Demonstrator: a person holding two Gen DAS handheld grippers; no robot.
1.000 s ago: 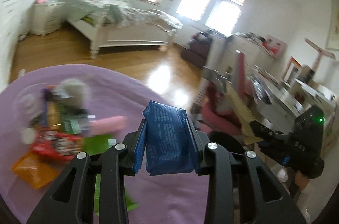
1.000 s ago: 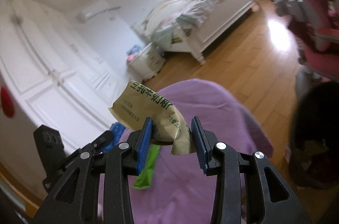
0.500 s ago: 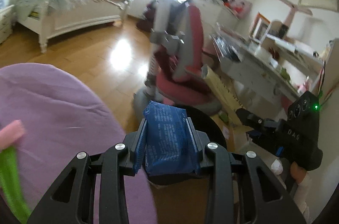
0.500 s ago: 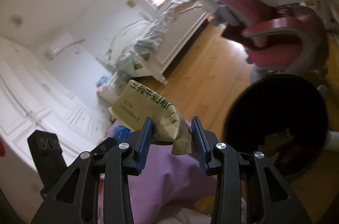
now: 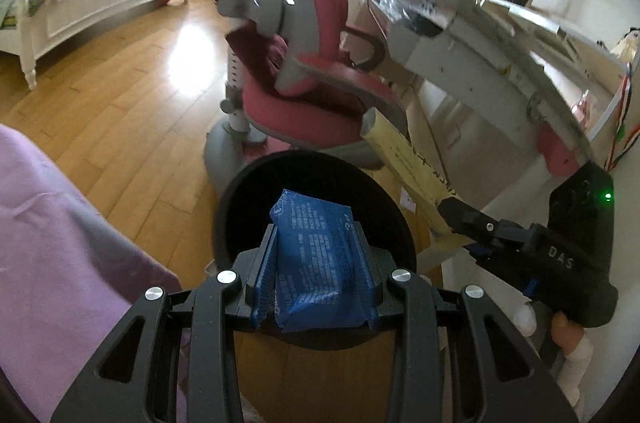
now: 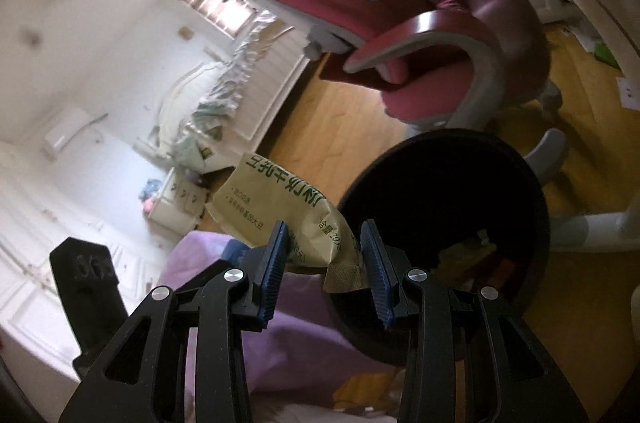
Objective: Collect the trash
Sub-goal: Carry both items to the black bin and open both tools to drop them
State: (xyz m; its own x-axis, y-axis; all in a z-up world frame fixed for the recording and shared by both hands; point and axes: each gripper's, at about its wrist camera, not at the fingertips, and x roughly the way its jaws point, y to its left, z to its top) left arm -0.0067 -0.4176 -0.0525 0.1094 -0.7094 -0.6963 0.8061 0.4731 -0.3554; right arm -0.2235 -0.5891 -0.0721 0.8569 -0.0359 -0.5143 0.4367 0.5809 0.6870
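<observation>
Blue packet (image 5: pixel 320 259) clamped btwn left gripper (image 5: pixel 316 287) pads, hanging right over black bin (image 5: pixel 314 251) mouth, above its near rim. Tan wrapper (image 6: pixel 288 215) pinched in right gripper (image 6: pixel 324 275), w/ its corner past the pads; sits just left of bin rim (image 6: pixel 444 223), not yet above the opening. Some wrappers already visible in bin bottom. Both pieces carried to bin but not dropped. Prob. left to do: release blue one, shift right gripper over mouth & release too. Purple cloth (image 5: pixel 60 243) edge just beside bin
</observation>
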